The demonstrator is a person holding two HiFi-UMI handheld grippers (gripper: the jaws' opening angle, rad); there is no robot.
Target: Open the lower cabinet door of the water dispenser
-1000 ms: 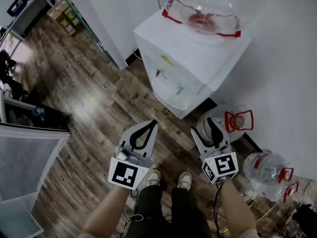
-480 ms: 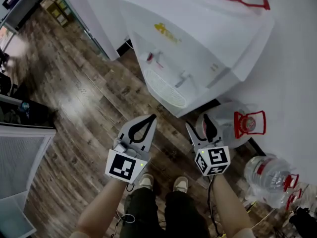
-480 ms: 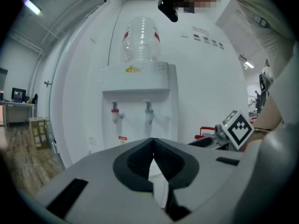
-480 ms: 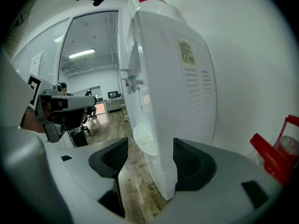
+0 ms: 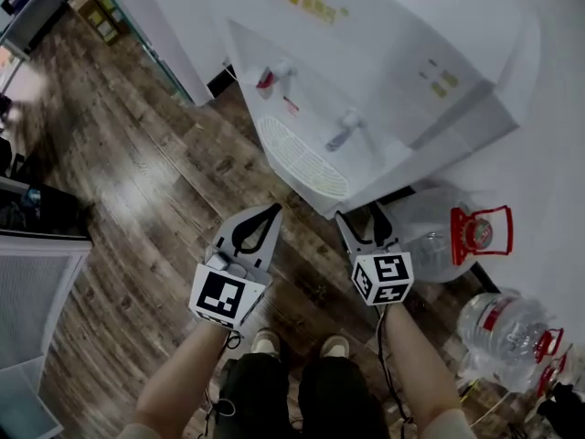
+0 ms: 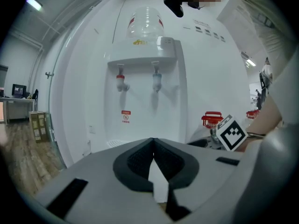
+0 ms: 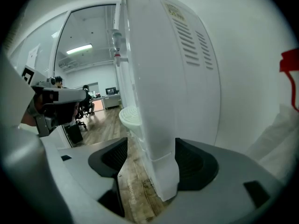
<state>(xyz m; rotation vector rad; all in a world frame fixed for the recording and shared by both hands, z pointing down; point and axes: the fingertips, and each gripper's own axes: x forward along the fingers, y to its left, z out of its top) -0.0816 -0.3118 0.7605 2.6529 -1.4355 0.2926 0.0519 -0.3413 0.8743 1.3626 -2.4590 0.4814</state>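
The dark wood-plank floor [image 5: 137, 154] carries the white water dispenser [image 5: 384, 80], which stands at the foot of a white wall. Two clear water jugs [image 5: 439, 236] with red fittings lie just beside its base. A pair of pale shoes [image 5: 265, 341] stands in front of it. Cardboard boxes [image 5: 101, 21] sit far off at the upper left, and a white mesh-fronted unit [image 5: 37, 291] stands at the left edge.

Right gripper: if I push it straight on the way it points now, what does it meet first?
Most likely the lower front corner of the water dispenser: it stands dead ahead between the open jaws of the right gripper, though how far off is unclear.
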